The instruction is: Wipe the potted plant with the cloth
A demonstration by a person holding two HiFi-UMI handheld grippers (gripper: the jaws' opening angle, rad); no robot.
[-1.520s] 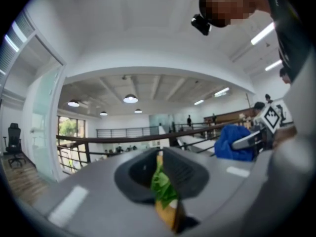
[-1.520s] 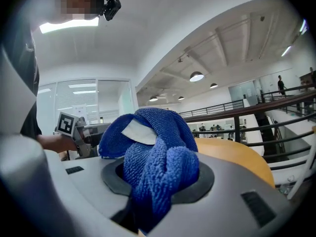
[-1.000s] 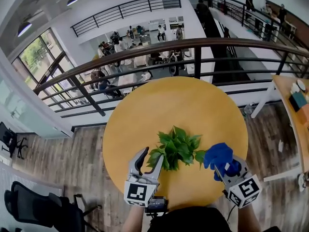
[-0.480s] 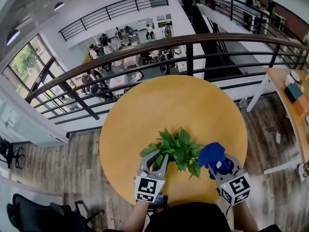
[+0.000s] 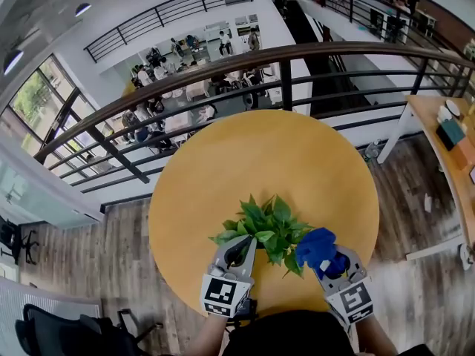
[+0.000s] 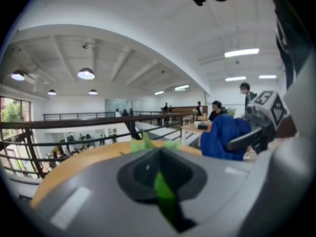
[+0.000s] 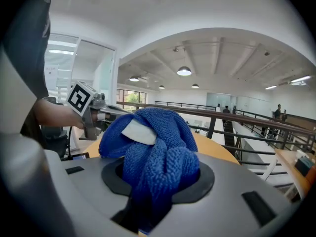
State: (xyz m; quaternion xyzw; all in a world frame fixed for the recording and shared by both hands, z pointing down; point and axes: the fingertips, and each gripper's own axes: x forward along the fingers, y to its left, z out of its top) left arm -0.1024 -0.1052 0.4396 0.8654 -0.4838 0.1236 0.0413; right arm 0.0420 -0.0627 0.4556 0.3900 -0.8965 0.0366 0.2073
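Jaws of the left gripper (image 6: 159,163) are pressing together on a single green leaf (image 6: 164,196), having just been closing around it. The leaf is lying pinched along the seam between the dark pads. More leaf tips are showing just beyond the jaw ends.

The right gripper (image 7: 158,181) is clamping a bunched blue cloth (image 7: 158,147). The cloth is bulging up and forward out of the jaws, and a white tag (image 7: 139,131) is showing on its upper left fold.

From the head view, both grippers are sitting over the near edge of the round yellow table (image 5: 260,154). The left one is reaching into the near-left side of the potted plant (image 5: 267,228). The right one is holding the cloth just beside the plant's rightmost leaves, and whether it is touching them is unclear. The plant is standing on the near half of the table between the two grippers, its foliage hiding the pot.

A dark railing (image 5: 282,54) is curving behind the table, and people are moving about on the floor below. A wooden desk (image 5: 445,136) is showing at the right edge.
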